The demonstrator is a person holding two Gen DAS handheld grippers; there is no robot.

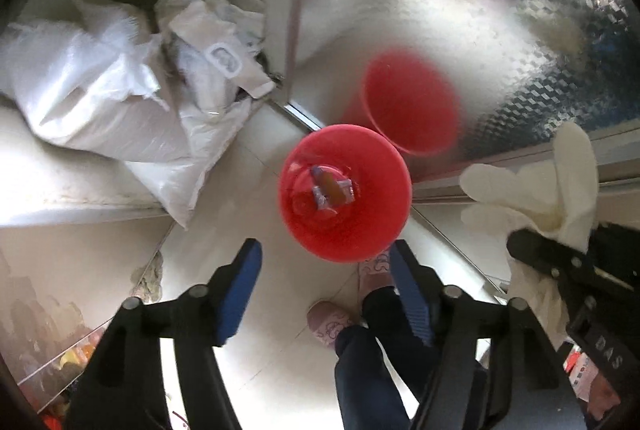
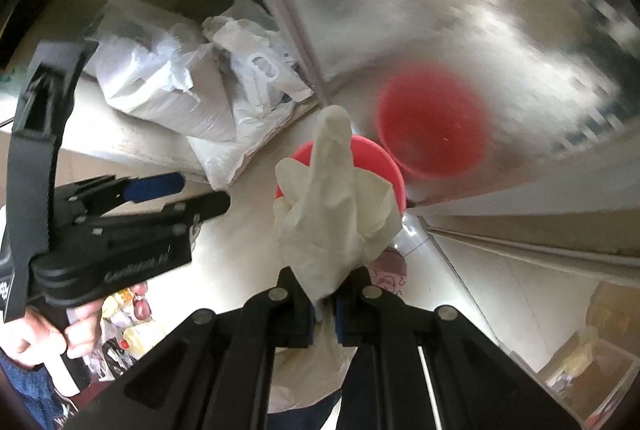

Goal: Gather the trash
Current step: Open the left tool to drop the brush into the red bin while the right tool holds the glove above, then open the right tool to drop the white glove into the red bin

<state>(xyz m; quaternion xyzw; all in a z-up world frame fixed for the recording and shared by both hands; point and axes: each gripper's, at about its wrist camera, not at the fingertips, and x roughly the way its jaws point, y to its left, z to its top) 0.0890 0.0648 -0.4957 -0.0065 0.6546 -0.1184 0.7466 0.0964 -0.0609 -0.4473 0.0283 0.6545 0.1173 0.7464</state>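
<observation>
A red bin (image 1: 346, 193) stands on the pale floor directly below, with a few wrappers (image 1: 330, 189) lying in its bottom. My left gripper (image 1: 326, 270) hangs above the bin's near rim, open, its blue pads (image 1: 240, 290) wide apart with nothing between them. My right gripper (image 2: 324, 310) is shut on a white latex glove (image 2: 332, 197), which sticks up from the jaws and hides much of the red bin (image 2: 376, 157). In the left wrist view the glove (image 1: 540, 181) and right gripper (image 1: 552, 254) are at the right edge.
White plastic bags (image 1: 120, 81) are heaped on a ledge to the left. A shiny metal panel (image 1: 480, 9) behind the bin mirrors it as a red blur (image 1: 412, 101). A person's slippered feet (image 1: 332, 322) stand near the bin. A hand (image 2: 40, 330) holds the left gripper (image 2: 204, 191).
</observation>
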